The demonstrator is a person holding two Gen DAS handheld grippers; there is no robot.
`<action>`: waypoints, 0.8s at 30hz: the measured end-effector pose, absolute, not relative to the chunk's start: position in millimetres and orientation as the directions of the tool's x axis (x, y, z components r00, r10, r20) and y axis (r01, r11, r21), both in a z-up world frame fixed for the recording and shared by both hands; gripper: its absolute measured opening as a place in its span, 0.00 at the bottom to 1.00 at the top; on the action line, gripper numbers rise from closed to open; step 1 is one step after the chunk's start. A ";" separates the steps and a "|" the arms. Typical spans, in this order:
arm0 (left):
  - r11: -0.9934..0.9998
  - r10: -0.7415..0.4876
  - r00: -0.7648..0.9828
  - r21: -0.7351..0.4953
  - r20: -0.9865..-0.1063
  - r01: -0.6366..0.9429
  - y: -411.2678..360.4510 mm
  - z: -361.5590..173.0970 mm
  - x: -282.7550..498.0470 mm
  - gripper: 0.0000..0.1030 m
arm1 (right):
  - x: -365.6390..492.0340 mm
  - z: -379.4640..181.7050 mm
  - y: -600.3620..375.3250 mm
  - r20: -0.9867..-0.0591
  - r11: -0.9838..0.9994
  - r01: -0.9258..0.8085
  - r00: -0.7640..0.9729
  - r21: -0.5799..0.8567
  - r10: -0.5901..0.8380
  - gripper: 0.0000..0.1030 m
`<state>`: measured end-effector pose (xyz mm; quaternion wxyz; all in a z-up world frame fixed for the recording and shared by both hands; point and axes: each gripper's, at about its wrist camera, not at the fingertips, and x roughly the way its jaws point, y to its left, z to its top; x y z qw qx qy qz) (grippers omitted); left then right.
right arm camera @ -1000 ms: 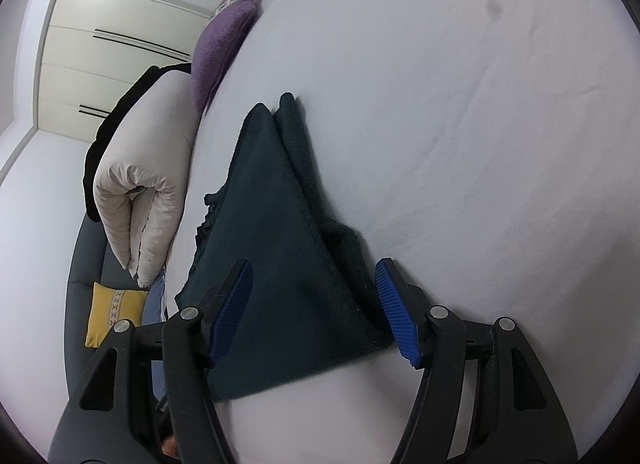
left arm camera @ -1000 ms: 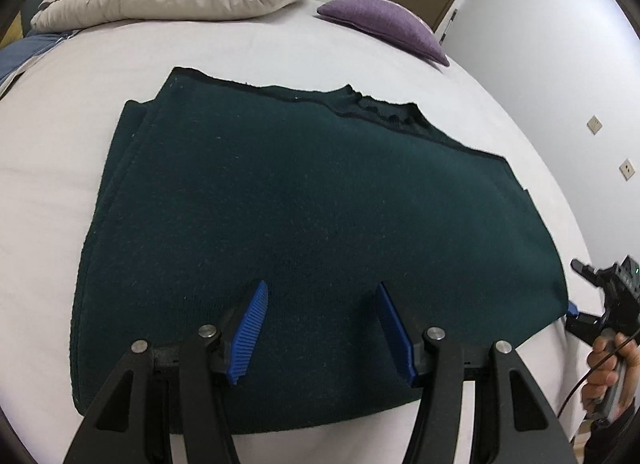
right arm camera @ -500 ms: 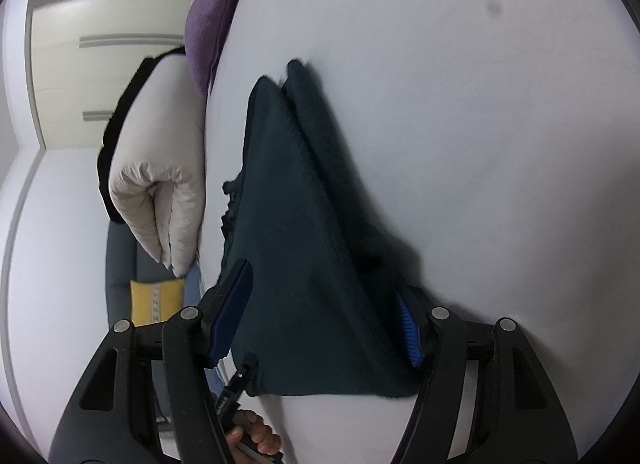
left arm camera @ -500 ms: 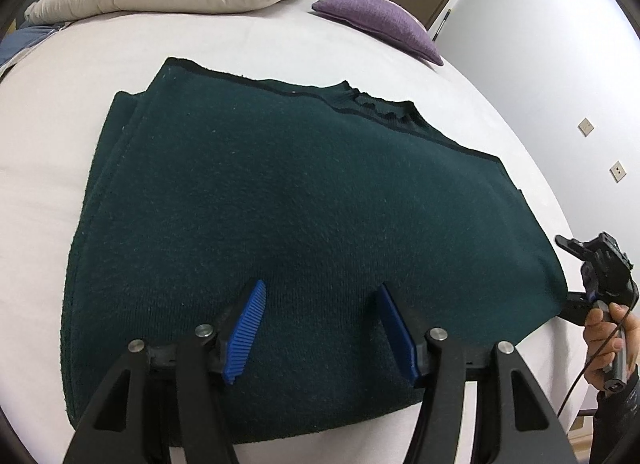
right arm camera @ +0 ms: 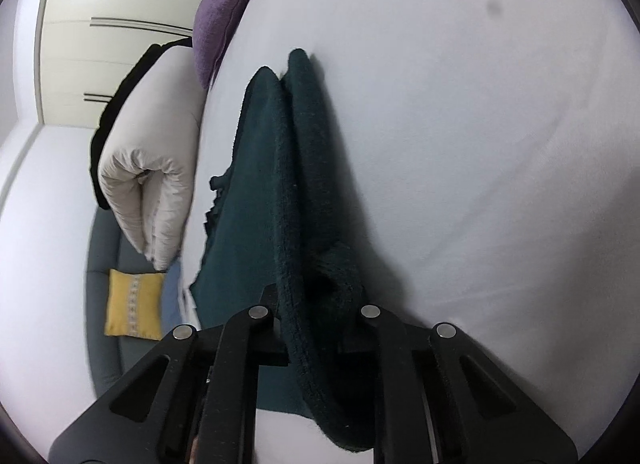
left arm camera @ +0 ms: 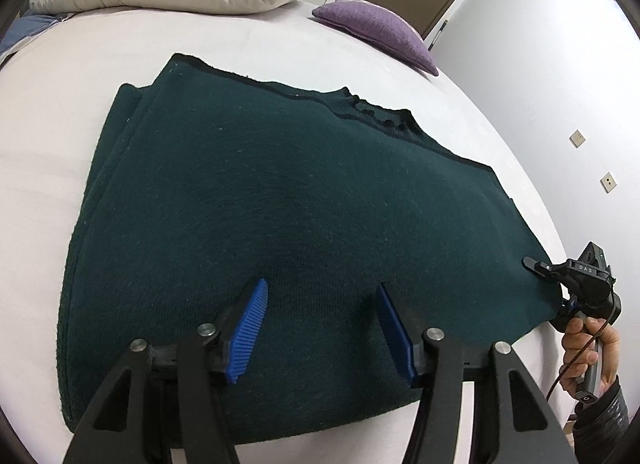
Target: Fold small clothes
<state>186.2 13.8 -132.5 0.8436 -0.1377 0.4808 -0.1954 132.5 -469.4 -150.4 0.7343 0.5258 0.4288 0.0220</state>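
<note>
Right gripper point(right arm camera: 316, 328) jaws having just been closing, now clamping green sweater point(left arm camera: 280, 200) corner on bed point(left arm camera: 60, 112), left view alone showing left gripper point(left arm camera: 320, 328) hovering apart over near hem, hand point(left arm camera: 588, 356) gripping handle.

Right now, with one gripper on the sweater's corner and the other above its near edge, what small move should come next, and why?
Probably lower the left gripper and close it on the near edge of the dark green sweater. Its jaws stand open over the cloth, gripping nothing, while the right gripper has just closed, pinching the sweater's edge. Both corners likely need holding before the fold is lifted across the bed.
</note>
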 end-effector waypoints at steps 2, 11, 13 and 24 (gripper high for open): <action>0.884 -0.465 0.462 -0.423 -0.755 0.198 14.5 -132.6 186.3 0.56 | 135.9 -146.7 -465.4 -0.627 0.478 0.419 0.628 0.772 0.461 0.11; 0.861 -0.502 0.451 -0.475 -0.738 0.181 22.1 -132.9 188.4 0.56 | 152.0 -125.7 -447.3 -0.716 0.627 0.414 0.599 0.661 0.359 0.11; 0.851 -0.516 0.445 -0.497 -0.732 0.168 26.8 -132.2 191.2 0.52 | 159.2 -111.8 -436.4 -0.735 0.669 0.404 0.596 0.623 0.324 0.11; 0.720 -0.623 0.497 -0.691 -0.604 0.062 84.7 -110.4 205.3 0.64 | 218.5 -43.0 -184.5 -0.833 0.972 -0.163 0.504 0.169 0.229 0.10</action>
